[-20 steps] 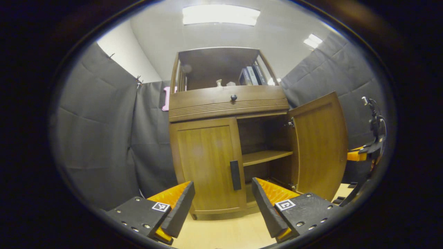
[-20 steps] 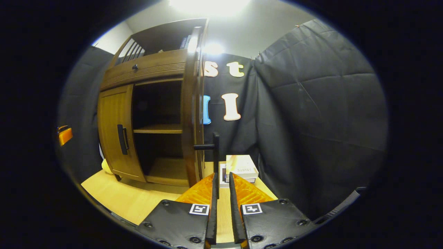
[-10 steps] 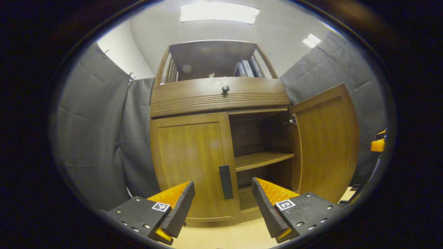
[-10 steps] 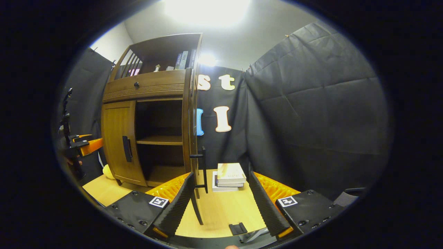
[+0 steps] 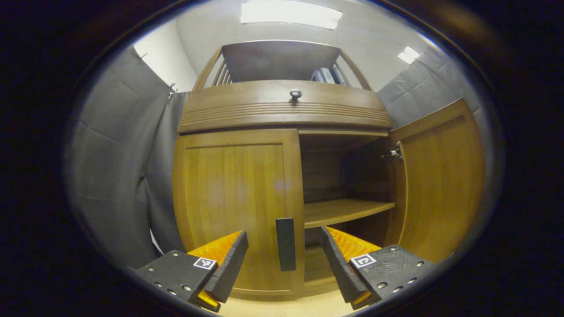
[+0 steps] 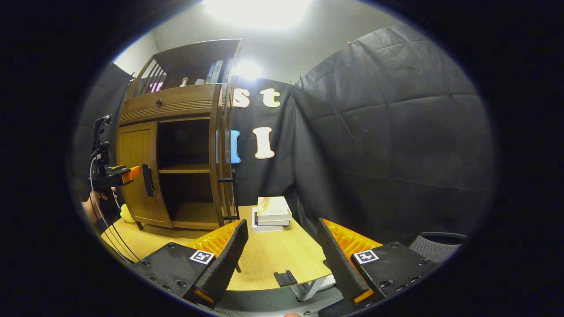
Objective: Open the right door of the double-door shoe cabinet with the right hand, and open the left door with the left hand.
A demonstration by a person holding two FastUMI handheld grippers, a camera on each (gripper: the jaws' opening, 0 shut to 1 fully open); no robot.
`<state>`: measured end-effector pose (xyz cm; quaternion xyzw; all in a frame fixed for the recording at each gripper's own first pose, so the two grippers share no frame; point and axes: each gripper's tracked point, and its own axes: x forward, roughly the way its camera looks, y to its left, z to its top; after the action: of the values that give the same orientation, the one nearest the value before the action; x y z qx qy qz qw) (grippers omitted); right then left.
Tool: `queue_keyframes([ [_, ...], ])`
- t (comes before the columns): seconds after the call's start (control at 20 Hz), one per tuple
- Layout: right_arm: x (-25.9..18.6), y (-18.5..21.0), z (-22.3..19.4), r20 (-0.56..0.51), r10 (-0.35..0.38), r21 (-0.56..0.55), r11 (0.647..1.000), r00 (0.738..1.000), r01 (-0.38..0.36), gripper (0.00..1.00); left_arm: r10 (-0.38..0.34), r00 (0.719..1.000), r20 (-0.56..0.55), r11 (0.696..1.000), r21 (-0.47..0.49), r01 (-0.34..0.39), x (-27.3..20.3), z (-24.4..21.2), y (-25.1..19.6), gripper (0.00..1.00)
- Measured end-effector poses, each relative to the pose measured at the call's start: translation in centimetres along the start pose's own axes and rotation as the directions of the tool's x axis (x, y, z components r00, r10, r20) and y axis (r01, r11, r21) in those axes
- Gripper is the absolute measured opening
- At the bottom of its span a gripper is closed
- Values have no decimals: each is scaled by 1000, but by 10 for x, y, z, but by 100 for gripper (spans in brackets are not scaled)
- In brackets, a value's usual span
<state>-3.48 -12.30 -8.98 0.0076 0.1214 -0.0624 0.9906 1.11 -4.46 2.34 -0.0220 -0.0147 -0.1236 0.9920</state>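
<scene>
Risk now sits with the left gripper (image 5: 284, 259): its jaws stand wide apart, holding nothing, with the dark vertical handle (image 5: 286, 243) of the shut left door (image 5: 235, 207) between them in the left gripper view. Whether the fingers already reach past the handle I cannot tell. If they close too early they would likely pinch air or slip off; an off-centre grip could twist as the door swings. The right door (image 5: 436, 180) stands wide open on the right, baring the inner shelf (image 5: 343, 210), so that half looks done.

In the right gripper view the right gripper (image 6: 282, 259) is also wide open and empty, well back from the shoe cabinet (image 6: 176, 149), over a light table (image 6: 273, 255) with stacked books (image 6: 272, 213) at its far edge. Nothing appears to block the left door's swing except perhaps the hand (image 6: 94, 204) holding the left gripper.
</scene>
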Motion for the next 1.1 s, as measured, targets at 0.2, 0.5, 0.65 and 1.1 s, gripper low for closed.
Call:
queue_keyframes([
  [0.2,-5,-5,-6,-11,-27,-3,1000,1000,27,96,21,999,-35,1000,-8,-22,1,-6,2,94],
  [0.5,-9,-1,-7,-22,-36,-7,999,999,36,99,3,997,-71,1000,-4,-3,4,-16,1,90],
  [0.65,-10,-1,-4,-12,-37,-18,999,999,36,96,-5,996,-94,1000,10,6,11,-24,0,76],
  [1.1,-14,7,-1,-4,-4,-16,1000,1000,4,96,4,984,-176,1000,-17,-7,22,-40,-8,15],
])
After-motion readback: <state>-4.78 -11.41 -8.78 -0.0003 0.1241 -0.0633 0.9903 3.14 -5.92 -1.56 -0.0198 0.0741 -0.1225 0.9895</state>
